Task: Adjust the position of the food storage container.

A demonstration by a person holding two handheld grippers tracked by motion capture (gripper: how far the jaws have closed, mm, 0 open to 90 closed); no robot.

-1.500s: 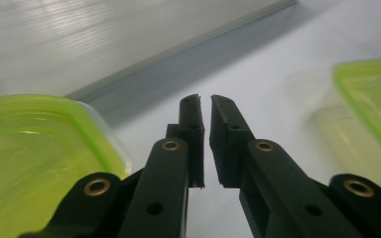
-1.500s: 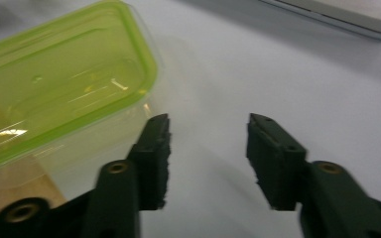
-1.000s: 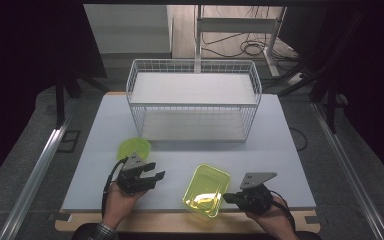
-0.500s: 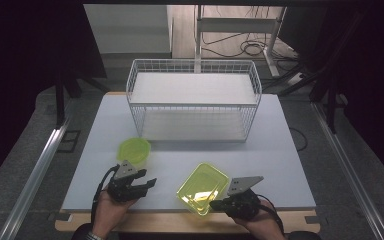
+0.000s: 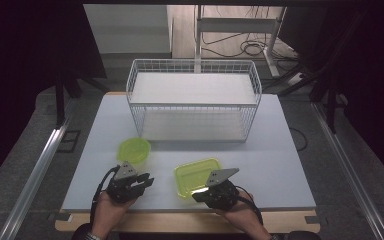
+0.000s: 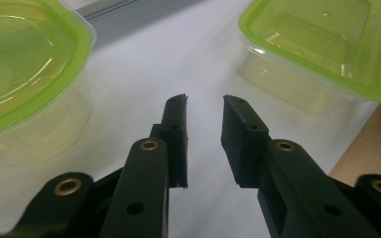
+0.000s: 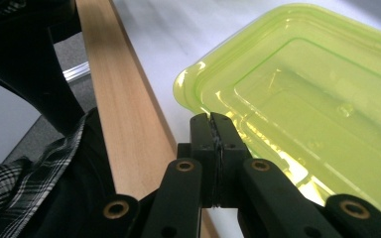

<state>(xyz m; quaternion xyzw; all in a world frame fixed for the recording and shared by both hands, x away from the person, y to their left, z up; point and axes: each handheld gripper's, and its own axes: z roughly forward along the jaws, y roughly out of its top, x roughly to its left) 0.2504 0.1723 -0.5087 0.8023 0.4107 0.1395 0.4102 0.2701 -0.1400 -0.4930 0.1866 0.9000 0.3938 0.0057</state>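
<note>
Rectangular green-lidded container (image 5: 197, 176) lies on the counter (image 5: 280, 165), its rim pinched by the closed right claw (image 7: 212, 130). Left claw (image 6: 204, 111), jaws just closing, gapes narrowly on nothing beside the round green-lidded container (image 5: 134, 150).

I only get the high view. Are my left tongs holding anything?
Observer: No. The left tongs have just been closing, but nothing is between them.
Operator: And the other ones?
Observer: The right tongs are shut, tips at the rim of the flat box. Whether they pinch it, I cannot tell.
Operator: Is the small tub only a lid?
Observer: No, a clear body sits under its lid.
</note>
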